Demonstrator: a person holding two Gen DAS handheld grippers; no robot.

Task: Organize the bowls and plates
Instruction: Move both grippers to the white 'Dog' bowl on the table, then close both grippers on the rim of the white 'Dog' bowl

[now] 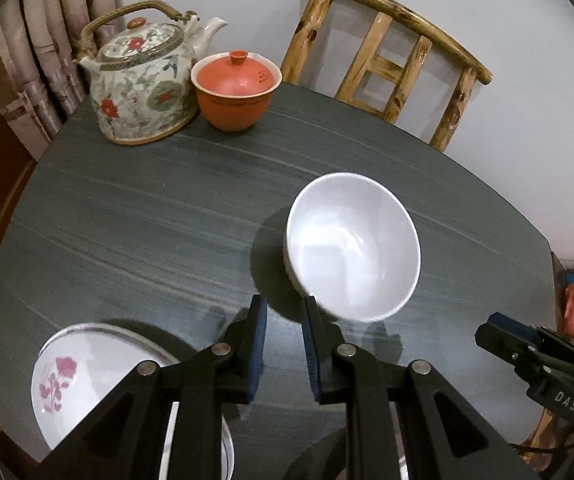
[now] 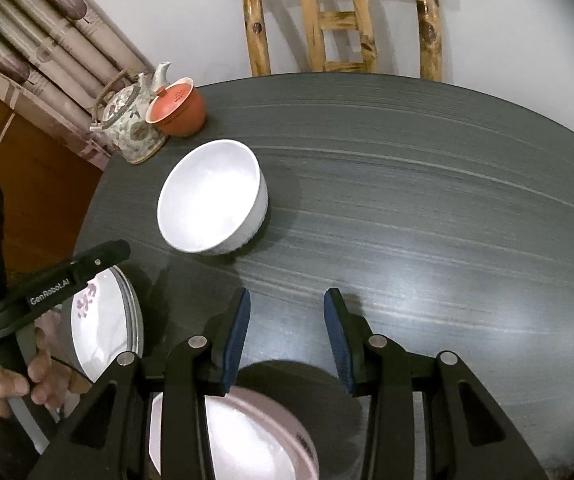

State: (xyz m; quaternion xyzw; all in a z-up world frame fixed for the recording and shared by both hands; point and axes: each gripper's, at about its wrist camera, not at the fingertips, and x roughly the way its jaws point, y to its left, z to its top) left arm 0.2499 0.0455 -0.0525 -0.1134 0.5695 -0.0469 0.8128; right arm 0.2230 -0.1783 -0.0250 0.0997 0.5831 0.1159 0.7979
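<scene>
Left gripper (image 1: 285, 314): jaws apart by a narrow gap, nothing between the blue pads; dark tabletop shows through the gap. Its tips sit just short of the white bowl (image 1: 353, 246), whose near rim lies beside the right-hand pad; contact cannot be judged from this angle.

Right gripper (image 2: 287, 310): jaws set wider than the left pair, empty, bare table between the pads.

White bowl stands upright and empty near the middle of the round grey table (image 1: 147, 220), apart from the other dishes.

Plate with pink flower print (image 1: 71, 376) lies at the near left edge of the table, partly under the left gripper's body; in the right wrist view it seems to rest on a second plate, rims stacked. A further white dish (image 2: 247, 440) lies below the right gripper, mostly hidden.

Far left of table: floral teapot (image 1: 139, 84) with cane handle, touching or just beside an orange lidded cup (image 1: 235, 88). Wooden chair (image 1: 391, 56) behind the table.

A hand (image 2: 15, 380) grips the left gripper's handle.
</scene>
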